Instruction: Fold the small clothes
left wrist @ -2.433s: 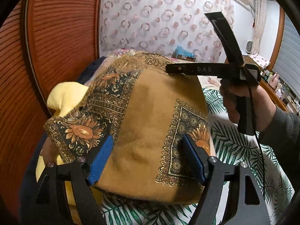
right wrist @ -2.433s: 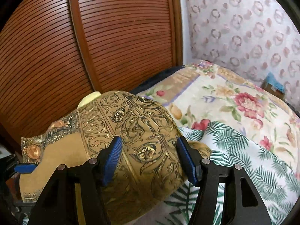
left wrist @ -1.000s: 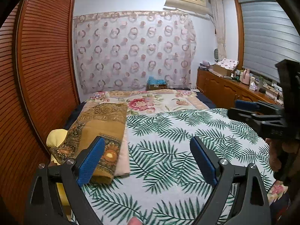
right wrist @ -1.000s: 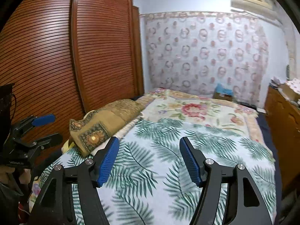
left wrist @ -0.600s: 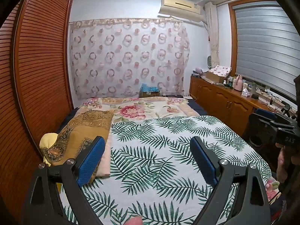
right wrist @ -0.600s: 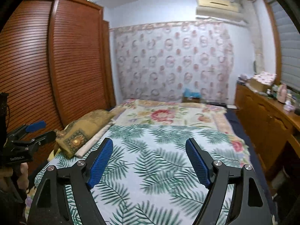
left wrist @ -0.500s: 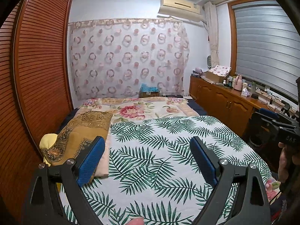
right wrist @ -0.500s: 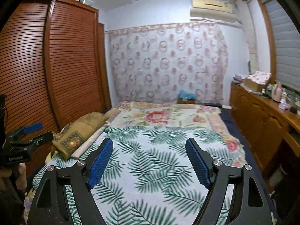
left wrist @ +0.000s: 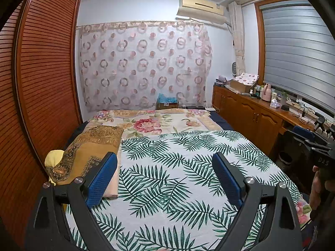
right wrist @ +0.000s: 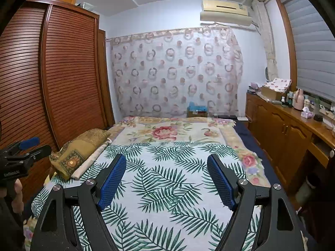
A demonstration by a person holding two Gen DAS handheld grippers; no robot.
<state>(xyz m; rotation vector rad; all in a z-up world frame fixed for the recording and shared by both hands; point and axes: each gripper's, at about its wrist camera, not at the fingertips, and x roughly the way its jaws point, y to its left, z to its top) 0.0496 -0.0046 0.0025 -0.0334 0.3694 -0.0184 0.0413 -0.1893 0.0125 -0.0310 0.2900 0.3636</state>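
Both the left hand-held gripper [left wrist: 163,177] and the right hand-held gripper [right wrist: 166,179] stand wide and hold nothing. The folded brown patterned cloth [left wrist: 92,148] lies at middle left of the frame on the bed [left wrist: 167,167] (atop a pale cloth). Judged: 1 fold done; fetch the next garment and lay it flat on the leaf-print area.

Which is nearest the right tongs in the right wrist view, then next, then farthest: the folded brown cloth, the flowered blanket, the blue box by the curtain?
1. Folded brown cloth, left edge of the bed.
2. Flowered blanket, far half of the bed.
3. Blue box, against the curtain.
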